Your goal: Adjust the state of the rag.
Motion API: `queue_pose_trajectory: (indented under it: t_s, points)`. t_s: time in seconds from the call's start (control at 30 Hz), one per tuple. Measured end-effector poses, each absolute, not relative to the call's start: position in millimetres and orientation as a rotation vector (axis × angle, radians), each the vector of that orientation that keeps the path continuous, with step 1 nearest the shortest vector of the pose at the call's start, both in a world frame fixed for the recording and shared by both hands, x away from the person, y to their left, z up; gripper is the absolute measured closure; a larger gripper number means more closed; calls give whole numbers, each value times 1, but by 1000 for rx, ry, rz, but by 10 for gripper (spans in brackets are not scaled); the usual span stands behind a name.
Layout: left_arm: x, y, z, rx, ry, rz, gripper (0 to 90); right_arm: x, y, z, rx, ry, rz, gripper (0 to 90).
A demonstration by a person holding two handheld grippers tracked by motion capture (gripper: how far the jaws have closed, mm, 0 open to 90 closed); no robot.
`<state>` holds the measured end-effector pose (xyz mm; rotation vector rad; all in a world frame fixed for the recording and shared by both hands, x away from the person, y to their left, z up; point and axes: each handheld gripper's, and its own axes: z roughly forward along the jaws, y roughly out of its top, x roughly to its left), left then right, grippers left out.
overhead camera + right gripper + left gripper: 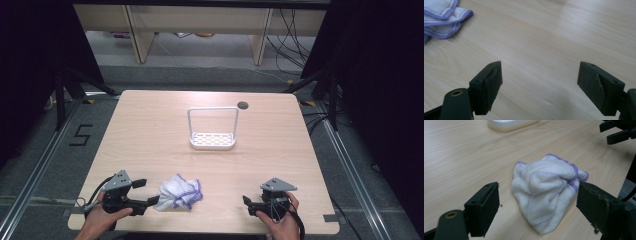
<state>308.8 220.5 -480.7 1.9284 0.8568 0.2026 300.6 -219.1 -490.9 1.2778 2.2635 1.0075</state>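
**Risks: cloth pickup at the near edge**

The cloth (179, 194) lies crumpled on the counter (150, 135) near its front edge, between the two tools and closer to the left one. The left tool (146, 192) is spread wide, its fingers either side of the cloth, not pinching it. The right tool (249, 206) is spread too, over bare wood, well apart from the cloth.

Likely failures: closing on a loose fold only, so the cloth unrolls and slips; fingers scraping the counter if too low; a sideways nudge pushing it off the edge. The white rack (212, 129) stands well apart.
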Motion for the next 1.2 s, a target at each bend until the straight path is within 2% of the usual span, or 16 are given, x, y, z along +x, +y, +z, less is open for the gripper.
queue_pose_trajectory:
  t_s: [0.03,0.17,0.2,0.53,0.73,1.2]
  points:
    - [309,217,-479,1934,838,204,246,301,-218,-491,1292,2269,1024,212]
    - [311,201,-470,1937,785,199,272,303,-219,-492,1247,2278,1021,215]
    - [313,191,-467,1958,750,195,323,302,-218,-491,1284,2272,1027,215]
    - [324,134,-467,2114,632,211,500,300,-218,-490,1307,2272,1021,215]
    - [328,125,-473,2228,576,238,608,300,-217,-490,1294,2277,1023,216]
    - [342,132,-482,2223,602,267,839,299,-216,-490,1294,2283,1021,218]
